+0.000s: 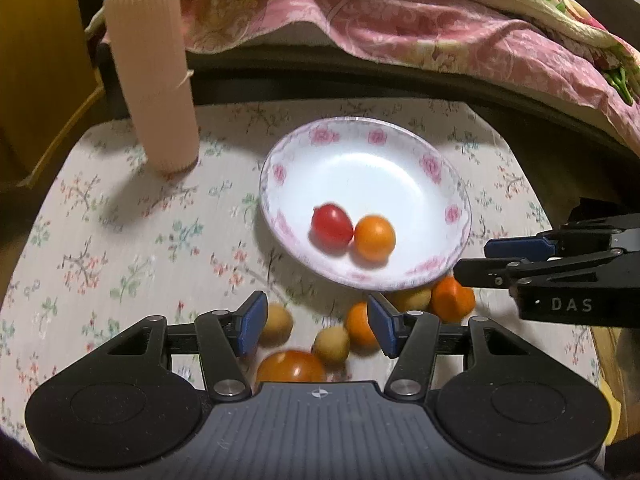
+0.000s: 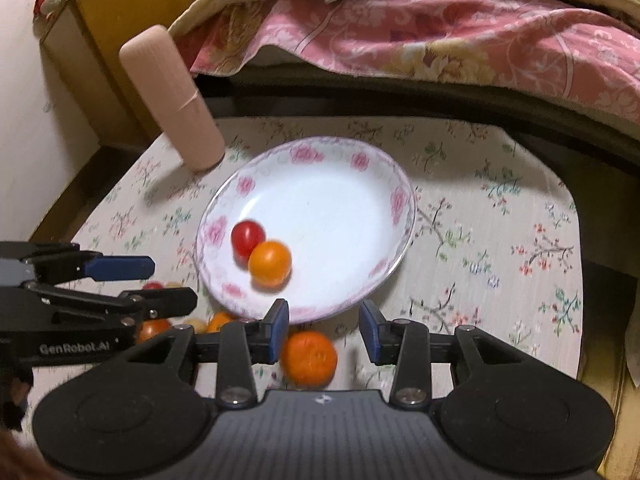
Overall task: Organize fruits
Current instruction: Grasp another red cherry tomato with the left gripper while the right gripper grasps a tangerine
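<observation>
A white plate with pink flowers (image 1: 400, 136) (image 2: 380, 168) holds a red cherry tomato (image 1: 331, 226) (image 2: 247, 237) and a small orange fruit (image 1: 375, 238) (image 2: 269, 263). Several loose fruits lie on the table before the plate: yellow ones (image 1: 330, 345), an orange tomato (image 1: 290, 366) and a mandarin (image 1: 452, 298) (image 2: 309, 356). My left gripper (image 1: 316, 322) (image 2: 160, 280) is open over the loose fruits. My right gripper (image 2: 324, 330) (image 1: 476, 258) is open, with the mandarin between its fingers, not gripped.
A tall pink ribbed cylinder (image 1: 150, 68) (image 2: 172, 100) stands at the table's back left. A bed with a pink floral quilt (image 1: 440, 28) (image 2: 440, 24) runs behind the table. A yellow wooden cabinet (image 2: 116, 40) is at the far left.
</observation>
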The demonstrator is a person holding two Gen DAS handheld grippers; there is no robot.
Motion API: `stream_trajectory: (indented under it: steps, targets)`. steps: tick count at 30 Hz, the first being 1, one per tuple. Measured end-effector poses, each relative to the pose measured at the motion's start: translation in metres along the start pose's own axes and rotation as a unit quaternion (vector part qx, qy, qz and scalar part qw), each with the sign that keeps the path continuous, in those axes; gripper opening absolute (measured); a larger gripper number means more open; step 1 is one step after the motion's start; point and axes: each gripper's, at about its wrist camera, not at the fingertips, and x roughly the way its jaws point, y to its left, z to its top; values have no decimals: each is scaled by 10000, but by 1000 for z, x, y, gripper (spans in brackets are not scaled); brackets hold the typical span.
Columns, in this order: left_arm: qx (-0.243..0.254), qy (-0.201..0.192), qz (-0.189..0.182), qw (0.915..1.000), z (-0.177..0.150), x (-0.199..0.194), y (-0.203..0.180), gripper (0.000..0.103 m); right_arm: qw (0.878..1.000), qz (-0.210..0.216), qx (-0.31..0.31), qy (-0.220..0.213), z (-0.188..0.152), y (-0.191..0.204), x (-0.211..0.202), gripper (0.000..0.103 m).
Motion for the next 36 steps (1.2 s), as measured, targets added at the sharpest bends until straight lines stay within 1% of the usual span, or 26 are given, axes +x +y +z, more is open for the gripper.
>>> stream_trajectory:
  steps: [7, 13, 15, 17, 22, 26, 29, 30, 31, 32, 33, 36]
  targets:
    - [-24, 215, -124, 9997, -22, -7, 13, 64, 9995, 12, -272, 188, -15, 5, 2, 39]
    - [46, 385, -293, 9988, -37, -9, 12, 65, 9986, -53, -428, 291, -20, 8, 8, 39]
    - [121, 465, -331, 9983, -44, -7, 10, 65, 9987, -37, -421, 291, -21, 7, 10, 42]
    - [238, 544, -303, 9978, -49, -4, 7, 65, 9986, -34, -422, 312, -21, 8, 12, 45]
    - [389, 641, -192, 9970, -58, 7, 4, 64, 9982, -8, -505, 320, -22, 11, 15, 45]
    - [452, 544, -143, 9974, -58, 9, 2, 64, 9978, 20, -570, 342, -21, 12, 19, 45]
    - [536, 516, -71, 9972, -59, 10, -1, 59, 9976, 52, -589, 360, -21, 12, 21, 45]
    - [597, 496, 11, 9970, -60, 9, -3, 53, 9975, 60, -600, 360, -22, 12, 21, 45]
    - [665, 488, 70, 9966, -61, 8, -6, 51, 9975, 65, -615, 356, -22, 13, 22, 45]
    - [695, 487, 79, 9964, -61, 7, -7, 49, 9974, 70, -626, 356, -22, 13, 23, 45]
    - [675, 503, 48, 9964, -62, 7, -6, 45, 9973, 76, -631, 364, -23, 13, 23, 45]
    - [692, 532, -6, 9962, -62, 6, -6, 43, 9968, 97, -678, 413, -23, 15, 25, 45]
